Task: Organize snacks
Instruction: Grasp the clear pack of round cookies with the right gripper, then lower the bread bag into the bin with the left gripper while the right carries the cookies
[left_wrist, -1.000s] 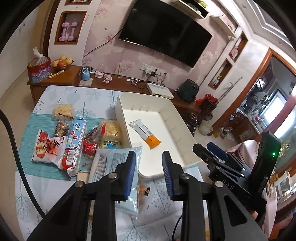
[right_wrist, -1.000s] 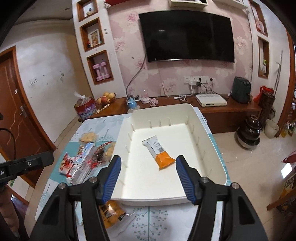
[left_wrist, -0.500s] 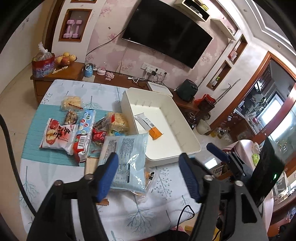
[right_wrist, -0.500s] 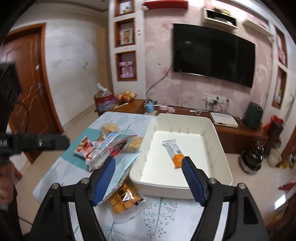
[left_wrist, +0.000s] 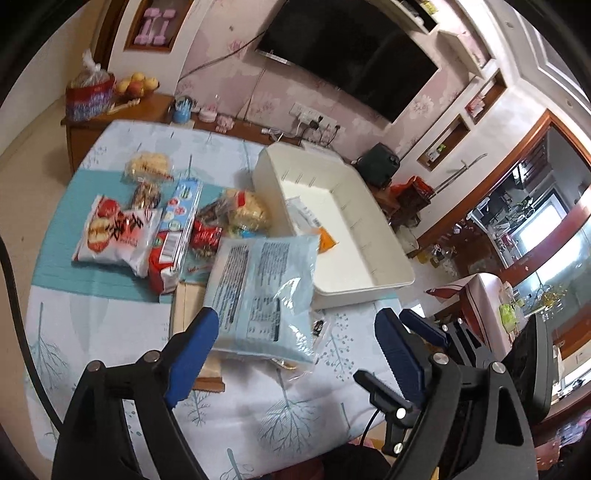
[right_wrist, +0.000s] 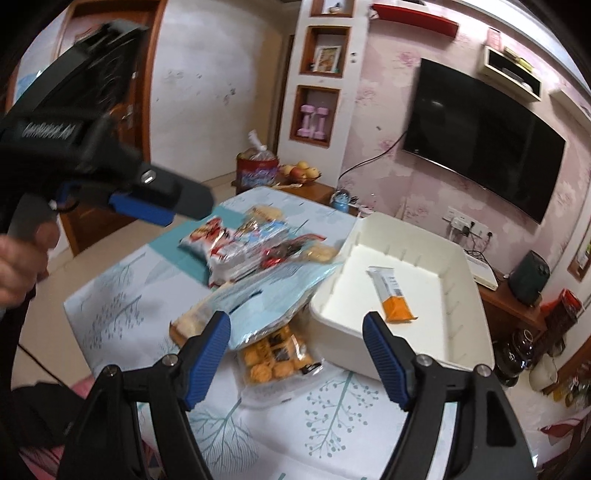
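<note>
The snacks (left_wrist: 155, 229) are still lying beside the white bin (left_wrist: 369, 273); my left gripper (left_wrist: 295, 347) is opening, nothing between, over the blue packet (left_wrist: 262, 288), while my right gripper (right_wrist: 295, 343) is hanging released, so I am probably picking this packet next.

No legible text; print on light-blue packet (left_wrist: 263, 291) too small.

wall TV (right_wrist: 484, 138) | pink dumbbells (right_wrist: 314, 121) in niche | fruit bowl (right_wrist: 300, 172) on sideboard

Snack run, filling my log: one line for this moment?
left gripper: opening, empty | right gripper: open, empty | blue bag: on table | bin: one orange packet
</note>
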